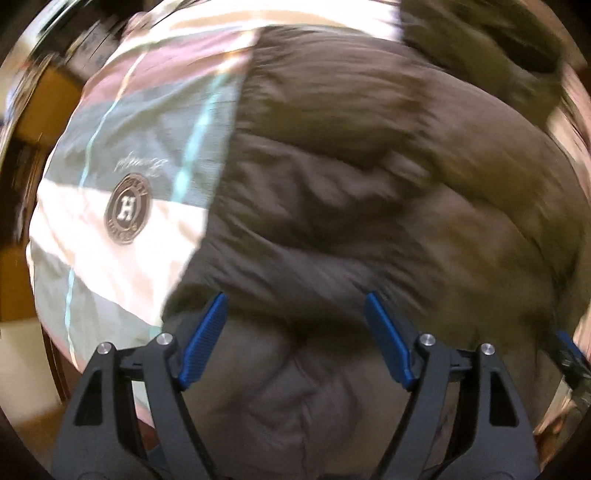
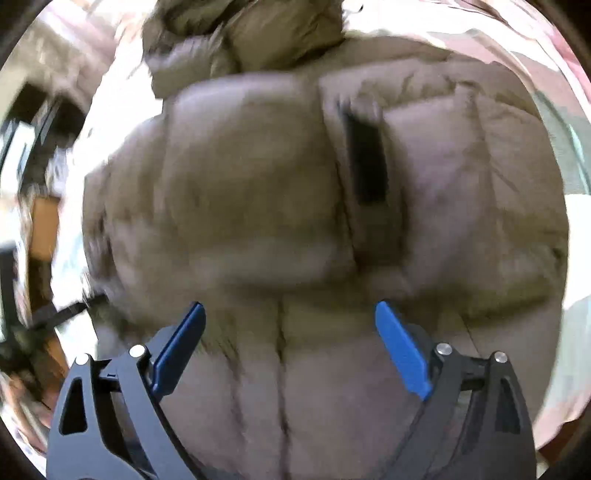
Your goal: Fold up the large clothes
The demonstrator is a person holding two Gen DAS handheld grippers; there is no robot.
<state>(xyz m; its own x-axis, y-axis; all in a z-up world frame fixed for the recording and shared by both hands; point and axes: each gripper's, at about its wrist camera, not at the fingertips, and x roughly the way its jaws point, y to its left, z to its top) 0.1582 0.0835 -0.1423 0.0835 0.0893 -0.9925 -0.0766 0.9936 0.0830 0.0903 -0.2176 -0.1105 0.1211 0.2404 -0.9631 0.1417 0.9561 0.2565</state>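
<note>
A large brown quilted puffer jacket [image 1: 369,177] lies spread on a bed and fills most of both views. In the right wrist view the jacket [image 2: 258,184] shows a dark vertical pocket slit [image 2: 365,158] and its hood bunched at the top [image 2: 243,33]. My left gripper [image 1: 295,302] is open, its blue pads wide apart just above the jacket near its left edge, holding nothing. My right gripper [image 2: 290,310] is open too, its blue pads spread over the jacket's lower part, empty. Both views are motion-blurred.
A bedspread [image 1: 110,177] in grey, white and pink blocks with a round "H" badge [image 1: 127,210] lies under the jacket. Wooden furniture [image 1: 33,110] stands beyond the bed's left edge. The other gripper's blue tip shows at the right edge [image 1: 569,350].
</note>
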